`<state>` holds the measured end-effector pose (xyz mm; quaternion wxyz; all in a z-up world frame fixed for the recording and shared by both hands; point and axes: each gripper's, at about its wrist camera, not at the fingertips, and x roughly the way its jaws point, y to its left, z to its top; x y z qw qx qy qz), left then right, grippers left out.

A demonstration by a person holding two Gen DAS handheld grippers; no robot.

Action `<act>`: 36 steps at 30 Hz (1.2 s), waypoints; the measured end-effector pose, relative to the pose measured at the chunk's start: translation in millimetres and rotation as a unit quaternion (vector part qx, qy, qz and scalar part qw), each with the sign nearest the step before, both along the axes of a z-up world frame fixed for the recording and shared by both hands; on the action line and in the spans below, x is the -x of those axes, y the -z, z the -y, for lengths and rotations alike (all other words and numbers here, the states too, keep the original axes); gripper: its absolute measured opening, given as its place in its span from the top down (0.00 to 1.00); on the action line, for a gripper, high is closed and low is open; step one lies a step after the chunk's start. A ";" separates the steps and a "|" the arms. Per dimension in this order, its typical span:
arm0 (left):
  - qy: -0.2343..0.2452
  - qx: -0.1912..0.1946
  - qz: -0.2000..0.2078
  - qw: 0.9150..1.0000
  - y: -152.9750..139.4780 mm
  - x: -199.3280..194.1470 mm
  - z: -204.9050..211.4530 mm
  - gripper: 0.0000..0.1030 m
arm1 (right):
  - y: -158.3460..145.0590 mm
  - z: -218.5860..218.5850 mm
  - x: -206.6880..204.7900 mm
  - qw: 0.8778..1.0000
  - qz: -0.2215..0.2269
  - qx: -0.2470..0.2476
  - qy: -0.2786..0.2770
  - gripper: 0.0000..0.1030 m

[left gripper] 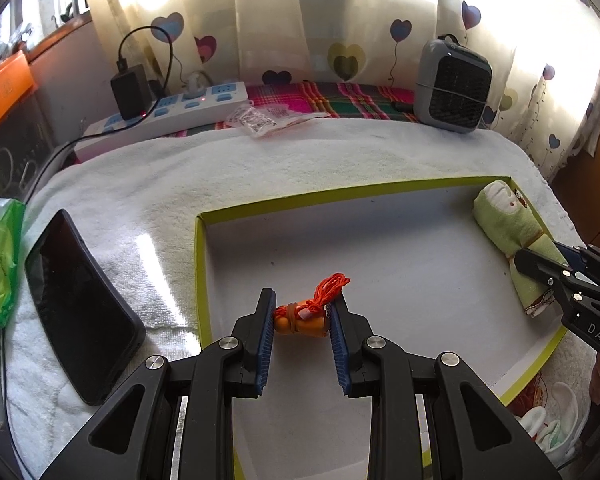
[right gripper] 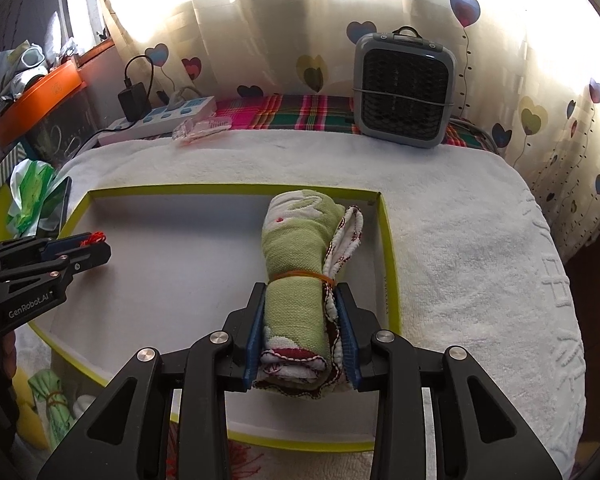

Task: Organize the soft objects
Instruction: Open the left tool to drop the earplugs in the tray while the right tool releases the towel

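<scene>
- Two tools are seen, one per hand, both reaching into one shallow tray [left gripper: 199, 264] with a white floor and yellow-green rim, which rests on a white towel [left gripper: 260, 164] covering the surface.
- Two soft bundles are counted inside the tray: one small orange bundle [left gripper: 300, 322] and one rolled green cloth [right gripper: 296, 280].
- The left tool [left gripper: 302, 330] is closed onto the orange bundle near the tray's front left part; its blue pads [left gripper: 265, 336] are pressed against both ends.
- The orange bundle is short and rounded, bound by an orange rubber band, with a tuft of red-orange string [left gripper: 332, 286] sticking out at its far side.
- The right tool [right gripper: 302, 336] is clamped on the near end of the rolled green cloth, which lies along the tray's right wall.
- The cloth is pale green with white patches and dark red stitched edging, and is cinched by one orange rubber band [right gripper: 300, 276] at mid-length.
- Whether the roll is resting on the tray floor or lifted slightly cannot be told.
- One dark phone [left gripper: 80, 308] is laid on the towel left of the tray; one grey fan [right gripper: 404, 92], one white power strip [left gripper: 168, 114] and one clear plastic packet [left gripper: 260, 118] are seen at the far edge.
- More cloth items, possibly similar bundles, are glimpsed below the tray's near edge, too cut off to count.
</scene>
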<state>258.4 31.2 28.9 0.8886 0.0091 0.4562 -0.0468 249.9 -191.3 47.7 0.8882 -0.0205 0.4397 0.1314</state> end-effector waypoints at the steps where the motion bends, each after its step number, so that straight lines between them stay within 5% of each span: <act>1: -0.001 0.001 -0.002 1.000 0.8 -0.6 -0.7 0.76 | 0.1 0.1 -0.1 1.000 0.000 -0.001 0.001 0.65; 36: 0.017 -0.004 0.022 1.000 -13.8 18.2 2.6 0.56 | -10.7 3.6 10.4 1.000 0.013 -0.012 0.010 0.50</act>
